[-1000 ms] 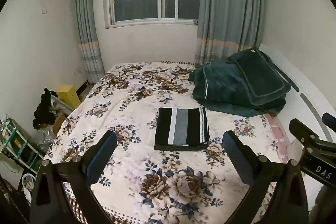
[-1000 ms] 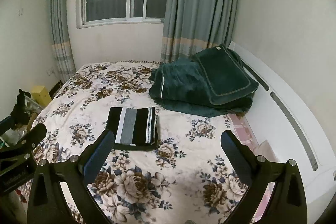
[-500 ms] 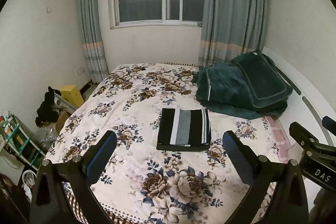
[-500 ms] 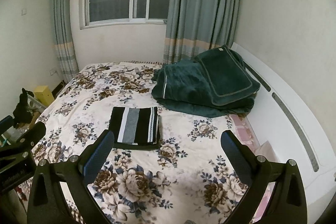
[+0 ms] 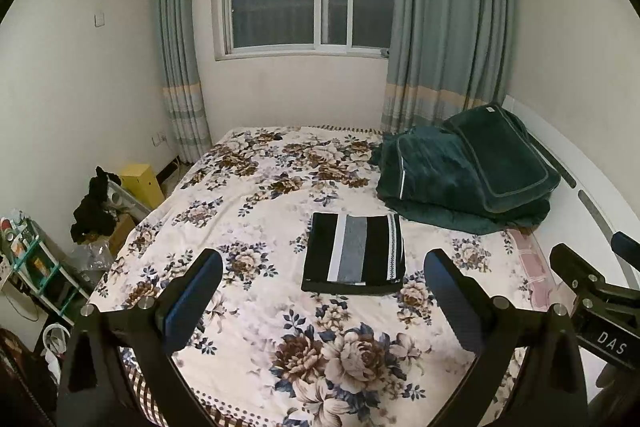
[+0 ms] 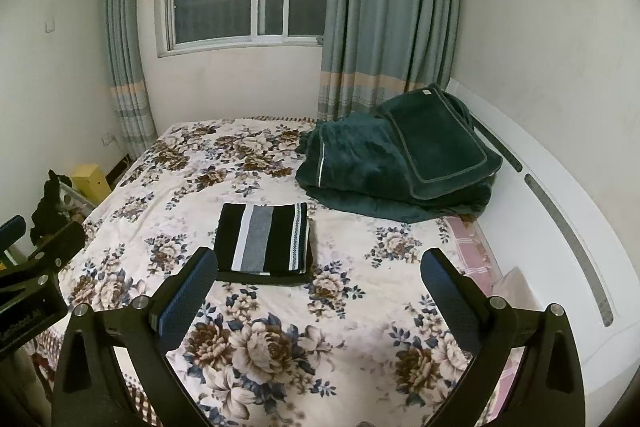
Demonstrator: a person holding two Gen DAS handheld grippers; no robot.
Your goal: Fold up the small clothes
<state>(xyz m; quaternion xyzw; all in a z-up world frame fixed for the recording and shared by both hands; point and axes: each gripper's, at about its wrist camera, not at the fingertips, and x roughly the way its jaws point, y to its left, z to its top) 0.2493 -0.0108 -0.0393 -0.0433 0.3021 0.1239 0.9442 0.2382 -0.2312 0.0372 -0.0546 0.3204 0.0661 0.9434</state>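
Left wrist view: left gripper (image 5: pixel 323 279) hangs above the near edge of the bed (image 5: pixel 256 187), jaws wide and holding nothing. Between and beyond its fingers (image 5: pixel 192 303) lies the folded garment (image 5: pixel 354 253), a black, white and grey striped rectangle flat on the floral sheet near mid-bed. Behind it to the right sits a green blanket (image 5: pixel 464 171), apart from the garment. Part of the right gripper (image 5: pixel 592 291) shows at the right edge.

Right wrist view: right gripper (image 6: pixel 319 279) also hangs above the bed (image 6: pixel 360 287), jaws wide and empty. The garment (image 6: pixel 264 239) lies just beyond the left finger (image 6: pixel 188 299), with the blanket (image 6: pixel 396 163) farther back by the curtain (image 6: pixel 392 7)
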